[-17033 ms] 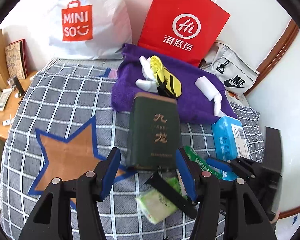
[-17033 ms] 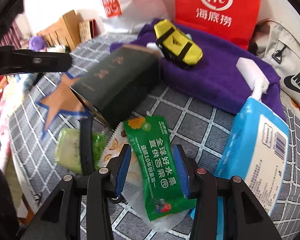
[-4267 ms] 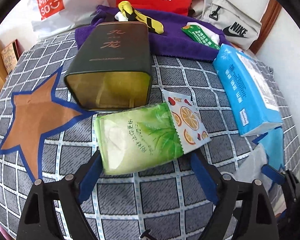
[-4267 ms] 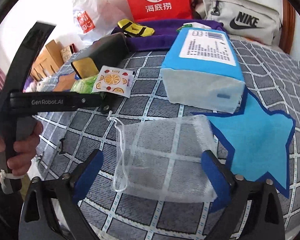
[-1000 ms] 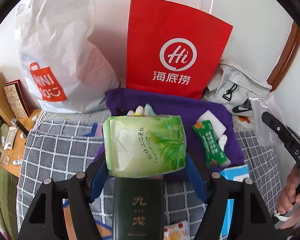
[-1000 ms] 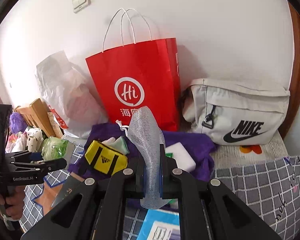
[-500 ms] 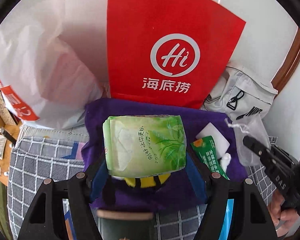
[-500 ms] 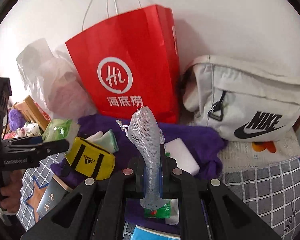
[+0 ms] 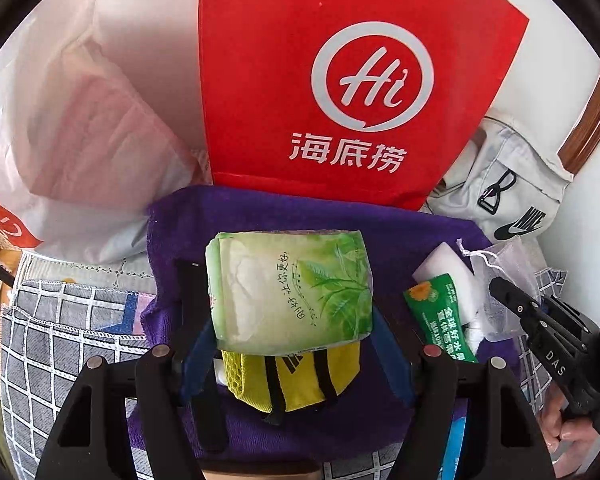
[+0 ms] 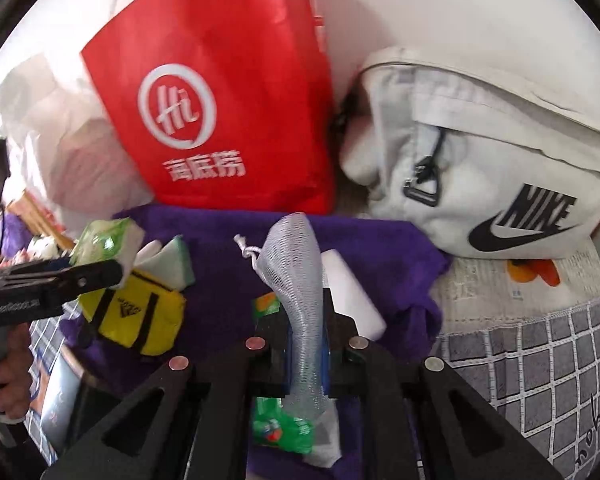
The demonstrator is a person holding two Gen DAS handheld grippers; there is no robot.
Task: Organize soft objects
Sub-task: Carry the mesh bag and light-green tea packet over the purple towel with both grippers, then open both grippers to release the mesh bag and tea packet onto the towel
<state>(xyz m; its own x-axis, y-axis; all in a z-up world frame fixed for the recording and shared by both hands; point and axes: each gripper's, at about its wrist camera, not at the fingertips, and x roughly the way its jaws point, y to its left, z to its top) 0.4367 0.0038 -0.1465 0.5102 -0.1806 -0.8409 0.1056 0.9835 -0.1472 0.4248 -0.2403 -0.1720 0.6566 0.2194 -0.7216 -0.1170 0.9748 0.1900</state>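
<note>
My right gripper (image 10: 306,360) pinches a white mesh pouch (image 10: 296,280), whose top curls up toward twelve o'clock over the purple towel (image 10: 228,248); its jaws have just eased apart slightly with the mesh between them. At nine o'clock I see my left gripper (image 10: 112,264) carrying a green tissue pack (image 10: 102,242) above a yellow pouch (image 10: 140,312). A red paper bag (image 10: 220,92) stands at eleven, a white Nike bag (image 10: 480,168) at two.
</note>
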